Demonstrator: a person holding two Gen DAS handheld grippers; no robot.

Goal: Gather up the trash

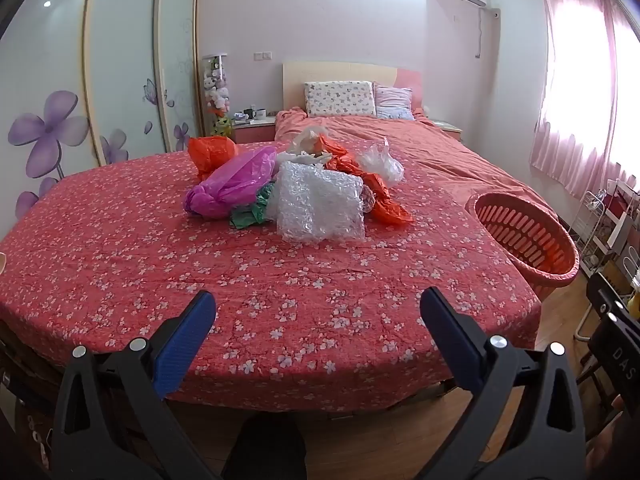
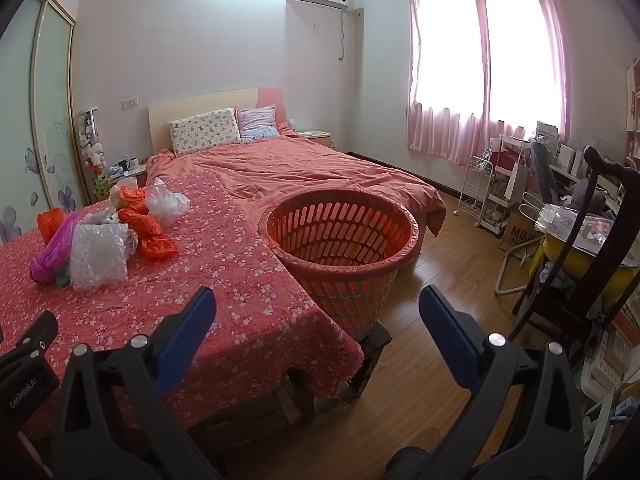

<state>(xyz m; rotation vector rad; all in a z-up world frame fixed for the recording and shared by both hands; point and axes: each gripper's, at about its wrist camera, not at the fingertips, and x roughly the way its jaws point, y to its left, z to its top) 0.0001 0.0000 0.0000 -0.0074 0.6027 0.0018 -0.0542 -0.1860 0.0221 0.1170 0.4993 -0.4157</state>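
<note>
Both the left gripper (image 1: 318, 304) and the right gripper (image 2: 316, 304) hang released and empty, because the heap of crumpled plastic bags and bubble wrap (image 1: 304, 188) lies untouched at 12 o'clock on the flowered red table cover (image 1: 120, 264), with the round orange slotted plastic basket (image 2: 340, 240) waiting at 3 o'clock.

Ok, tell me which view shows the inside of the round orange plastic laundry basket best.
Right wrist view: the round orange plastic laundry basket sits near centre, its slotted interior open to the camera. The left wrist view catches it at the right edge, distorted, showing less of the inside.
</note>
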